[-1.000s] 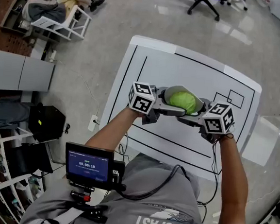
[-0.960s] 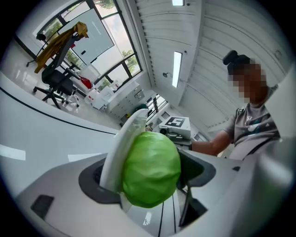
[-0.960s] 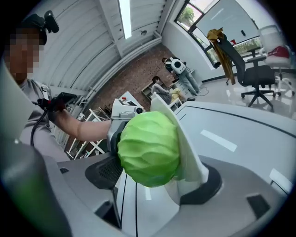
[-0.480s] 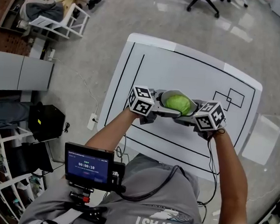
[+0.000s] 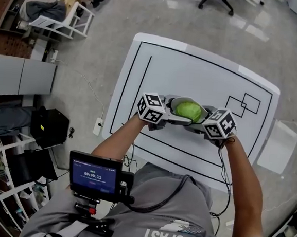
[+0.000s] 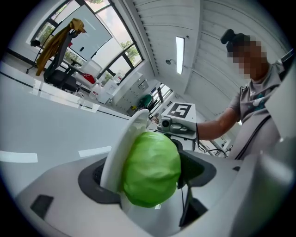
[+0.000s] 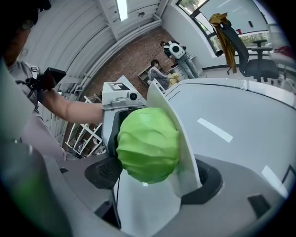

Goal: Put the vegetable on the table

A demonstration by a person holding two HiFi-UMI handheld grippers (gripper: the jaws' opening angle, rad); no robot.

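A green cabbage (image 5: 189, 110) lies in a white bowl (image 5: 184, 99) over the middle of the white table (image 5: 204, 74). My left gripper (image 5: 173, 111) holds the bowl from the left and my right gripper (image 5: 200, 121) from the right, both with jaws wide. In the left gripper view the bowl (image 6: 124, 139) stands on edge against one jaw, and the cabbage (image 6: 150, 169) touches the other pad. The right gripper view shows the same: cabbage (image 7: 148, 143) against the dark pad, bowl wall (image 7: 185, 152) against the far jaw. Whether the bowl rests on the table I cannot tell.
The table carries black outline markings and two small squares (image 5: 247, 104) at its right. Grey floor surrounds it. A power strip (image 5: 97, 127) and cables lie on the floor by the table's left side. A person sits on a white chair (image 5: 64, 18) far left.
Both grippers and the bowl with the cabbage have drifted slightly left and toward me. The right gripper has come in closer to the bowl. The grip looks unchanged.
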